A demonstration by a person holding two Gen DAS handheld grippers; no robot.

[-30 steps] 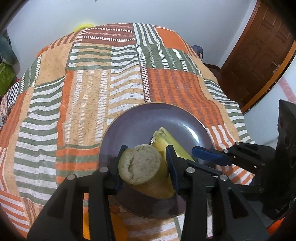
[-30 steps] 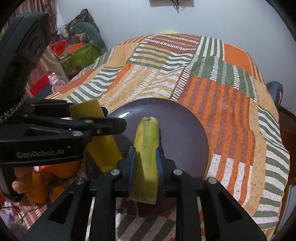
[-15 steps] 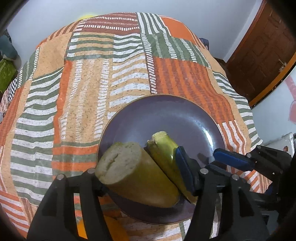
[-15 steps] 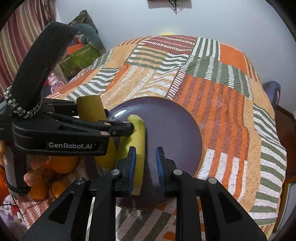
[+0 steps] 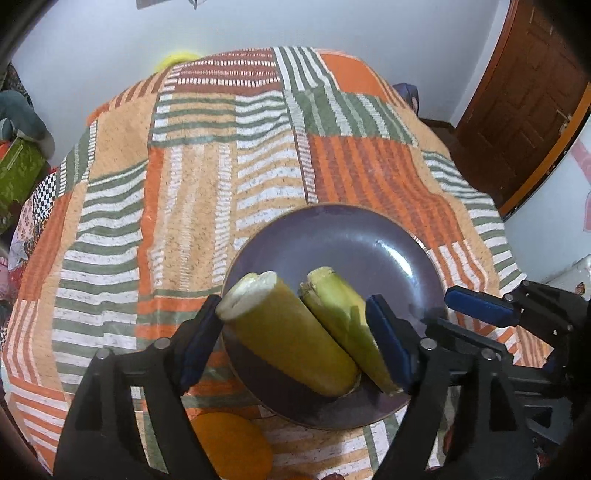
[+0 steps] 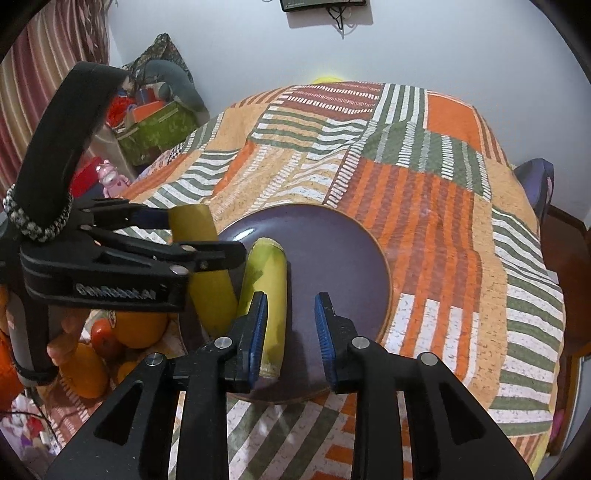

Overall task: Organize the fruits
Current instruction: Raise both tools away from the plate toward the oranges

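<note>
Now both banana pieces [image 5: 288, 347] lie side by side on the plate [image 5: 354, 240], cut ends pointing away, left claw [image 5: 295, 343] and right claw [image 6: 291, 328] spread.

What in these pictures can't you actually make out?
- Left wrist view: the near end of the yellow banana piece on the purple plate, behind the left gripper.
- Right wrist view: the pile of oranges, cut off by the left gripper's body.
- Right wrist view: the wall device, cropped by the top edge.
</note>
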